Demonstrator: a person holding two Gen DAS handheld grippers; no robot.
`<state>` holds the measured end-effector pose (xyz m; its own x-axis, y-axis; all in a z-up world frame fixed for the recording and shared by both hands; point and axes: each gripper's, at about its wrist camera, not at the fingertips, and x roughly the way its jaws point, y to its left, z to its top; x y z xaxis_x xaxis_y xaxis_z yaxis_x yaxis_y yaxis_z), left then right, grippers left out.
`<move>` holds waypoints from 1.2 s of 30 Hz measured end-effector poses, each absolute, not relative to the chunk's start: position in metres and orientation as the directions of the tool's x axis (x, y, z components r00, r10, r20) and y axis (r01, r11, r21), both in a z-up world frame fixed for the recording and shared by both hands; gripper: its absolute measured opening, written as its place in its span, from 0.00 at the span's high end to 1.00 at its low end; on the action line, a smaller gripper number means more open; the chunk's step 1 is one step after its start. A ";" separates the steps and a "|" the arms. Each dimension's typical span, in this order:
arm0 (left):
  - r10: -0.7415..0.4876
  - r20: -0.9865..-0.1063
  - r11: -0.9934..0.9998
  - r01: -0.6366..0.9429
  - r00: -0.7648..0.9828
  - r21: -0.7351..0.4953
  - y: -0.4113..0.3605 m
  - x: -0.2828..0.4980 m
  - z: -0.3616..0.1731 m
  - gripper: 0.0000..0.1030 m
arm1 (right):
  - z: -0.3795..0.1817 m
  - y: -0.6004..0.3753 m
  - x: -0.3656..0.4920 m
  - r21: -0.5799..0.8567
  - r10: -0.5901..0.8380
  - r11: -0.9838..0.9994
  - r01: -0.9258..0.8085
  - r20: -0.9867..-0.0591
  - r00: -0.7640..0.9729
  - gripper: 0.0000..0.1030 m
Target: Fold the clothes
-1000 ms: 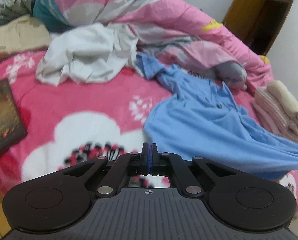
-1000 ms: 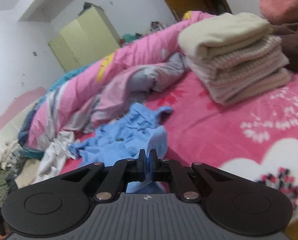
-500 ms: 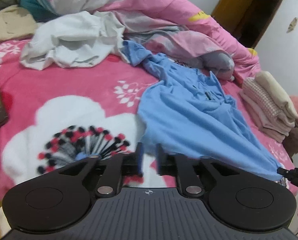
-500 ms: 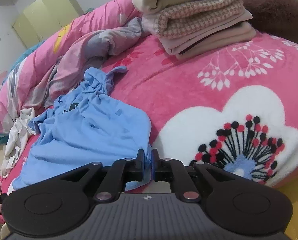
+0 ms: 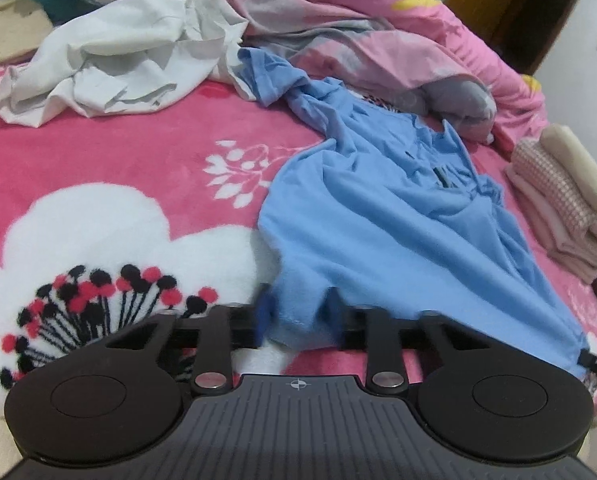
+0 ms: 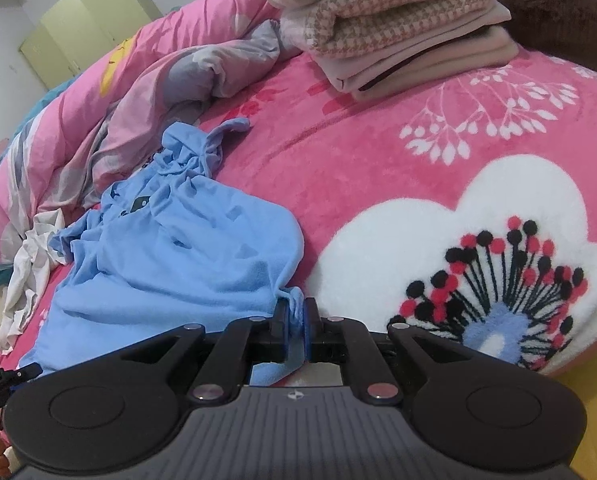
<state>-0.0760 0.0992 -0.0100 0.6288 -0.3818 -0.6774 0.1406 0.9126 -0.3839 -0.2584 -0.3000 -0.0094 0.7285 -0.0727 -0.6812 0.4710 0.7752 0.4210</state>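
Both tongs have come down toward the bed since the earlier frames, and the blue shirt, which hung stretched between them, now lies spread on the pink flowered blanket. The left tongs have just been closing, with the shirt's near hem corner between the blue pads; motion blur there makes it hard to say, but the pads do not yet seem to press the cloth. The right tongs are clamped on the opposite hem corner, a pinch of blue fabric bunched between the pads.

One shirt is being worked. It lies lengthwise away from the person, hem nearest, collar and one sleeve trailing toward the rumpled quilt. Holding the two hem corners apart looks meant to pull the bottom edge straight, so the shirt lies flat before any fold is made; wrinkles remain around the collar and chest.

Around it, counted: one crumpled white garment just beyond the sleeve, not yet folded; one neat stack of folded clothes well apart on the right side of the bed, showing about four layers in cream, houndstooth pink and beige; one dark brown plush shape behind the stack. A pale green wardrobe stands against the far wall.
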 end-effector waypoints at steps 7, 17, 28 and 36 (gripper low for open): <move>-0.450 -0.622 0.880 0.200 0.641 -0.432 0.102 -0.099 0.016 0.95 | 0.000 -0.301 -0.249 0.401 -0.086 0.792 0.460 -0.673 0.735 0.93; -0.500 -0.687 0.862 0.230 0.527 -0.451 0.109 -0.116 -0.003 0.92 | -0.004 -0.307 -0.239 0.331 -0.138 0.787 0.521 -0.728 0.671 0.68; -0.570 -0.588 0.806 0.253 0.574 -0.535 0.139 -0.098 0.000 0.46 | 0.089 -0.265 -0.179 0.206 -0.164 0.920 0.334 -0.572 0.804 0.57; -0.572 -0.617 0.818 0.315 0.541 -0.482 0.109 -0.056 -0.011 0.55 | 0.074 -0.125 -0.009 0.038 0.171 0.981 -0.188 -0.616 0.769 0.57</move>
<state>-0.0564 0.1092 -0.0106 0.5410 -0.5715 -0.6170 0.3146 0.8179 -0.4817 -0.0086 -0.1247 0.0736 0.7686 0.1709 -0.6165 -0.1877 0.9815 0.0381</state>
